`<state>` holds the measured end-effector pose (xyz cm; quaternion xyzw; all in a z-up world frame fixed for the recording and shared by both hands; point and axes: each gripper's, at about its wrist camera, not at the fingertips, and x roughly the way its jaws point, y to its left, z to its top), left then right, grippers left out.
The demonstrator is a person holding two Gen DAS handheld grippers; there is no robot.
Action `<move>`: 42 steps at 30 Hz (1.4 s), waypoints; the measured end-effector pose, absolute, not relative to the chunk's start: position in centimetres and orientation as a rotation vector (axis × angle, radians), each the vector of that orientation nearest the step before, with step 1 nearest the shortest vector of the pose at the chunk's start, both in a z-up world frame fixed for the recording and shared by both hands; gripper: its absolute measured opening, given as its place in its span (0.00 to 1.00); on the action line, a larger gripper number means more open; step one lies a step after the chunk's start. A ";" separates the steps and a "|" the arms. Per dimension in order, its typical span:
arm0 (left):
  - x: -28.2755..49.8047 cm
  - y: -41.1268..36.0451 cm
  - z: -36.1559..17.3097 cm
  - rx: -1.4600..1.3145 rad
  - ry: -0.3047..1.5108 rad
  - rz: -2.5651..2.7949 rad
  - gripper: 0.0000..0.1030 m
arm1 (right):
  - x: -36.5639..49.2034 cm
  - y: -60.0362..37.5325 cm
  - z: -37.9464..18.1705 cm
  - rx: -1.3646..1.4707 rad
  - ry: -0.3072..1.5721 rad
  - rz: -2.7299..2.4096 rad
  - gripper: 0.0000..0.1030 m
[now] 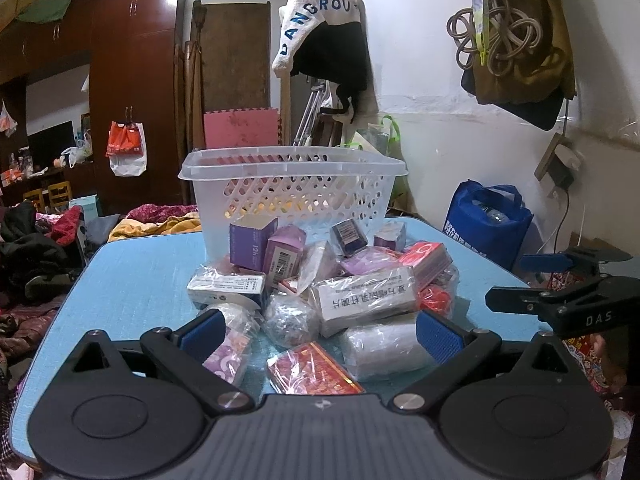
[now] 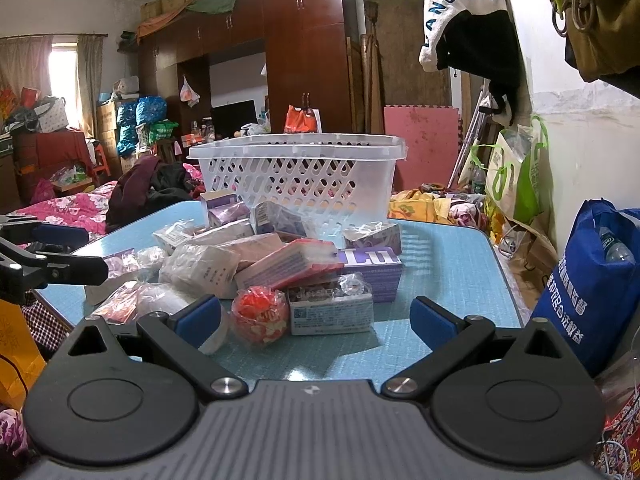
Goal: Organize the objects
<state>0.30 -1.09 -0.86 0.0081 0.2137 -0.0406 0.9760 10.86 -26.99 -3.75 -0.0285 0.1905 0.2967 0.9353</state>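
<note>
Both tongs are hanging wide, gripping nothing: left gripper [image 1: 320,336], right gripper [image 2: 316,320]. Wrapped boxes [image 1: 320,288] are lying heaped at twelve o'clock, before the basket [image 1: 292,184]; left gripper is sitting nearer.

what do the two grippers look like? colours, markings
Both match: the left gripper and right gripper have matte black plastic linkage arms with silver pivot bolts, blue textured pads on the fingers, and a ribbed grey body. White "DAS" lettering marks the right one's side.
</note>
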 end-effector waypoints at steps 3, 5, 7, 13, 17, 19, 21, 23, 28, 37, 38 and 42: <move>0.1 -1.0 -0.8 0.011 0.413 -0.092 0.99 | 10.9 -27.0 -3.8 -0.058 0.391 0.608 1.00; -0.2 -0.9 -0.6 -0.005 0.386 -0.114 0.99 | 10.9 -27.0 -3.8 -0.058 0.391 0.607 1.00; -0.3 -0.8 -0.4 -0.013 0.359 -0.135 1.00 | 10.9 -27.0 -3.8 -0.057 0.391 0.607 1.00; 0.1 -1.6 -0.7 0.036 0.310 -0.079 1.00 | 11.0 -27.0 -3.8 -0.055 0.397 0.608 1.00; 0.9 -0.9 -0.8 -0.002 0.338 -0.112 1.00 | 11.0 -27.0 -3.8 -0.055 0.397 0.607 1.00; 1.1 -0.5 -1.0 -0.014 0.350 -0.107 1.00 | 11.1 -27.1 -3.8 -0.052 0.398 0.608 1.00; 1.1 -0.4 -1.0 -0.008 0.347 -0.100 1.00 | 11.1 -27.1 -3.9 -0.049 0.400 0.610 1.00; 1.1 -0.6 -1.1 0.006 0.348 -0.100 1.00 | 11.1 -27.0 -3.9 -0.053 0.401 0.609 1.00; 1.4 -0.9 -1.2 0.019 0.359 -0.103 1.00 | 11.5 -27.1 -4.1 -0.052 0.410 0.610 1.00; 1.3 -0.5 -1.0 0.013 0.342 -0.082 1.00 | 11.3 -27.1 -3.4 -0.036 0.402 0.630 1.00; 1.1 -0.4 -0.9 0.019 0.330 -0.073 1.00 | 11.2 -26.9 -3.3 -0.042 0.396 0.639 1.00; 0.8 0.3 -0.3 0.032 0.279 -0.052 1.00 | 11.1 -26.0 -3.4 -0.063 0.392 0.660 1.00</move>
